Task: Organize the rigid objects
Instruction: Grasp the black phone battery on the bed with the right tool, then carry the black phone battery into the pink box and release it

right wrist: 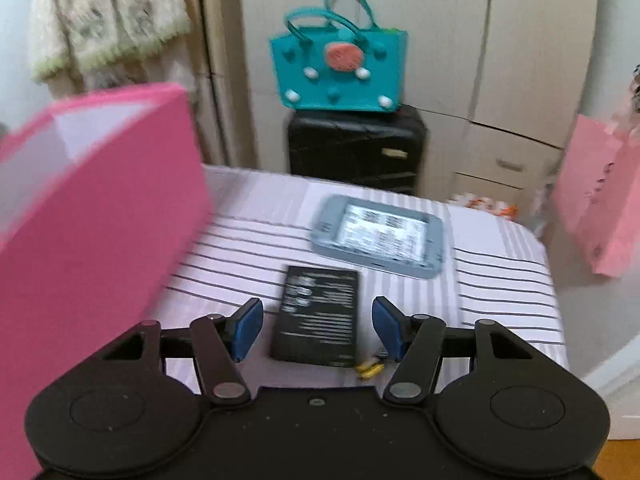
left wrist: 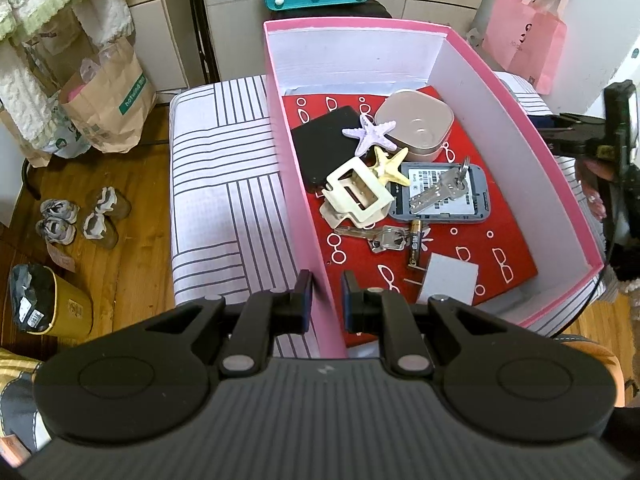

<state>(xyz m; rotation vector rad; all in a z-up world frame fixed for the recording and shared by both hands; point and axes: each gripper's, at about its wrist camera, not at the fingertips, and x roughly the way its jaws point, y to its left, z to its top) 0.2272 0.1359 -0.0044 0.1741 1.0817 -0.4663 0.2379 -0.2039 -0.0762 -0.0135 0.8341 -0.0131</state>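
The left gripper (left wrist: 324,300) is pinched on the near left wall of the pink box (left wrist: 296,184), one finger outside the wall and one inside. The box sits on a striped cushion (left wrist: 216,184). Inside the box, lying on a red sheet with white glasses drawn on it (left wrist: 496,216), is a heap of small things. Going from the box's left wall to its right wall, there is a black flat case (left wrist: 320,140), a cream hair clip (left wrist: 358,194), a purple starfish (left wrist: 370,132) and a yellow starfish (left wrist: 390,164), a beige rounded tin (left wrist: 416,122), and a grey device (left wrist: 440,196) with a silver key (left wrist: 438,188) on top. Nearer the gripper lie more keys (left wrist: 380,236), a battery (left wrist: 415,246) and a grey card (left wrist: 448,278). The right gripper (right wrist: 318,330) is wide open and holds nothing. It hangs over the cushion to the right of the box, above a black booklet (right wrist: 318,316). A second grey device (right wrist: 380,236) lies just beyond, looking blurry.
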